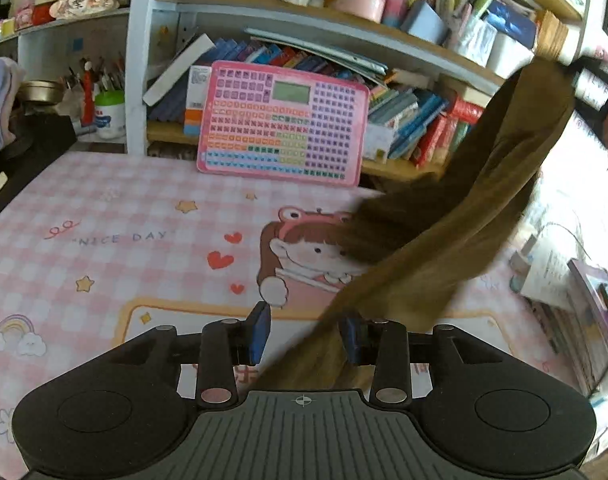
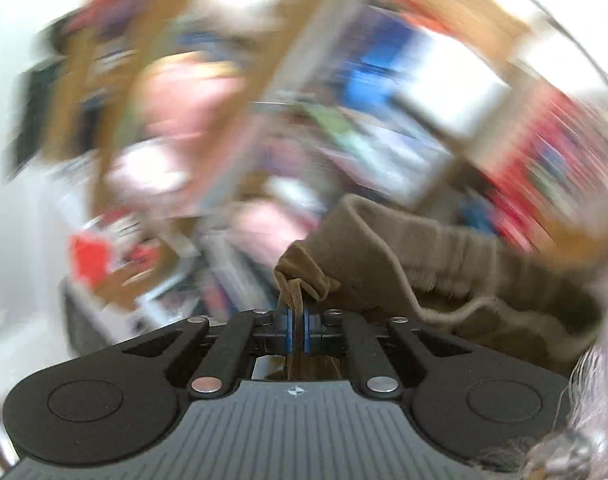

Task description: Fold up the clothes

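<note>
Blue pads line both sets of tongs. The left tongs [image 1: 305, 334], at lower centre of the left wrist view, stand spread, with a wide gap between the pads. The olive-brown garment [image 1: 455, 216] passes across that gap and hides most of the right-hand pad; the pads are not pressed on it. From there the cloth rises as a long twisted band toward the upper right of the frame, where its top end leaves view. A lower fold of it hangs over the middle right of the counter.

The right tongs [image 2: 298, 330], at lower centre of the right wrist view, are pressed together and pinch a bunched edge of the same garment [image 2: 443, 264]. The cloth gathers into a knot-like pucker just above the pads. To the right of it lie a gathered elastic band and a pale drawstring [image 2: 451, 310]. The background in this view is smeared by motion blur and cannot be read.

In the left wrist view, the counter [image 1: 116, 216] carries a pink-and-white checked mat printed with a cartoon girl, hearts, stars and the words "NICE DAY". A pink keyboard toy [image 1: 282, 122] stands upright at the far edge of the counter, leaning against the bookshelf [image 1: 383, 36]. The shelf is packed with books and boxes. A white pen cup [image 1: 110, 114] with a green rim sits at upper left.
</note>
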A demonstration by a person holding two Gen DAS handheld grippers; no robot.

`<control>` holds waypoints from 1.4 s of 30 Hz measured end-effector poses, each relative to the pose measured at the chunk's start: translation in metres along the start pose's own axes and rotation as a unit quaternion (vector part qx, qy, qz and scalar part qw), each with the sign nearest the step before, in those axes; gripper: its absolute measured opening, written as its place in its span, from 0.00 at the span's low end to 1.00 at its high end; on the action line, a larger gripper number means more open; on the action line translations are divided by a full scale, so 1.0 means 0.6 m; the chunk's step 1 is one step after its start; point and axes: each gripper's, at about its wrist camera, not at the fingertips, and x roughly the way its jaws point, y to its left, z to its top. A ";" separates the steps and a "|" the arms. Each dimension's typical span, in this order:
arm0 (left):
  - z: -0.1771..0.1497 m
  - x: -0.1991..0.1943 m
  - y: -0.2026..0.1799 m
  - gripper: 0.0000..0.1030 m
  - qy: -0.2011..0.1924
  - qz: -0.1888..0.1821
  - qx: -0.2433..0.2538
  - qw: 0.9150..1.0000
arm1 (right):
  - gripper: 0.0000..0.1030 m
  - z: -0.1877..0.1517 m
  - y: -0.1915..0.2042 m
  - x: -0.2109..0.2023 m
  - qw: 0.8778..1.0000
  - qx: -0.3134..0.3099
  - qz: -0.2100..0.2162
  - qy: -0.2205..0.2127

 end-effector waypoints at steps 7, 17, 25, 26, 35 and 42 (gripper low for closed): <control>-0.004 -0.012 0.043 0.37 -0.015 0.037 -0.051 0.998 | 0.05 -0.109 0.083 0.135 0.963 -0.093 0.078 0.239; -0.016 -0.033 0.084 0.37 -0.016 0.085 -0.089 0.992 | 0.05 -0.493 -0.039 0.166 0.825 -0.040 -0.064 0.561; -0.008 -0.019 0.083 0.37 -0.011 0.088 -0.084 0.993 | 0.05 -0.475 -0.045 0.144 0.840 -0.002 -0.058 0.540; -0.005 -0.015 0.080 0.37 -0.011 0.085 -0.081 0.993 | 0.05 -0.471 -0.046 0.141 0.843 0.001 -0.055 0.535; 0.003 0.001 0.056 0.37 -0.013 0.076 -0.070 0.995 | 0.05 -0.377 -0.044 0.134 0.891 -0.008 -0.040 0.452; 0.000 -0.008 0.083 0.37 -0.020 0.080 -0.086 0.993 | 0.01 -0.186 -0.028 0.146 0.949 -0.061 -0.028 0.310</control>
